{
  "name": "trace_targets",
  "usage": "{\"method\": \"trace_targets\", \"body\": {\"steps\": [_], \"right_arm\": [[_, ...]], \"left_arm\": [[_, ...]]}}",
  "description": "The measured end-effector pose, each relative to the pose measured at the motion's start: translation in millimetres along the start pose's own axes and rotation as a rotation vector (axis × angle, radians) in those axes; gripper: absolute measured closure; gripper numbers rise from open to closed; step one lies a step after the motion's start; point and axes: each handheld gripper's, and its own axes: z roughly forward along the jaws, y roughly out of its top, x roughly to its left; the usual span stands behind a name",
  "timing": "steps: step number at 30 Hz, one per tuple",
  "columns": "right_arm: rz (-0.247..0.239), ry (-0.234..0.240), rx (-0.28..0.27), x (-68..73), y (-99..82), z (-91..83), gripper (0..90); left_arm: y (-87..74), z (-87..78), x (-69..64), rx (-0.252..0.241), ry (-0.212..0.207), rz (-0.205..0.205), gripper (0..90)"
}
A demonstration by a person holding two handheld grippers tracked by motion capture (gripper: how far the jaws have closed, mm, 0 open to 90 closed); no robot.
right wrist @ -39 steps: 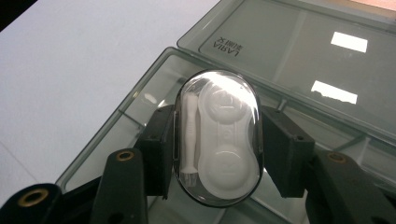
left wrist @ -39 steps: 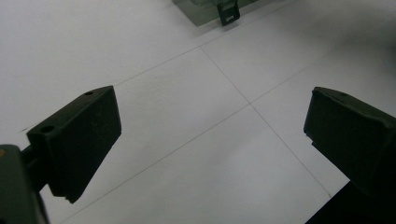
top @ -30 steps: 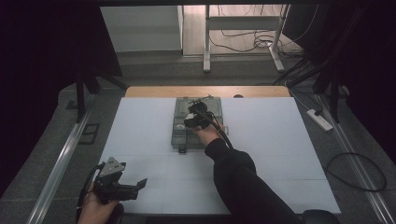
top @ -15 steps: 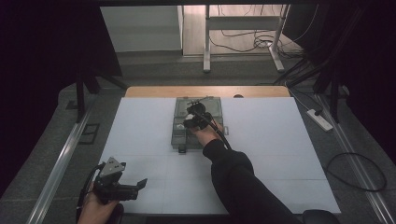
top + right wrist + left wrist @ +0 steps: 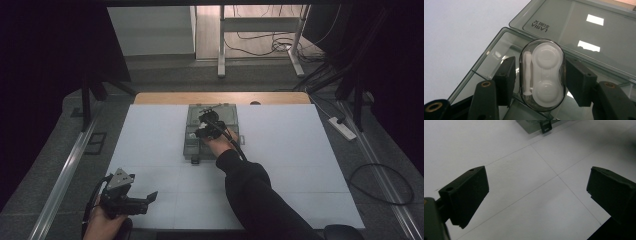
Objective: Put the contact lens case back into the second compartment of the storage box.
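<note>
Releasing appears to be the step in hand: the jaws of the right gripper (image 5: pixel 540 62) have just been opening. They now stand slightly apart, with the clear oval capsule holding a white contact-lens case (image 5: pixel 544 82) between them, inside the open smoky-grey plastic box (image 5: pixel 491 62). A straight withdrawal, without nudging the capsule, is judged to be called for next. The left gripper (image 5: pixel 537 172) is held wide apart and empty above the white table (image 5: pixel 499 145). One capsule, one white stick (image 5: pixel 527 72) beside two round wells, and one box are counted.
</note>
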Motion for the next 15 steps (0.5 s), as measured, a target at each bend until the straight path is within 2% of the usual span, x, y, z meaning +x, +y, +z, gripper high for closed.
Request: {"method": "trace_targets", "body": {"steps": [15], "right_arm": [[-0.029, 0.000, -0.004, -0.1, 2.8, -0.5, 40.7]], "left_arm": [[0.0, 0.0, -0.1, 0.000, 0.000, 0.001, 4.0]]}}
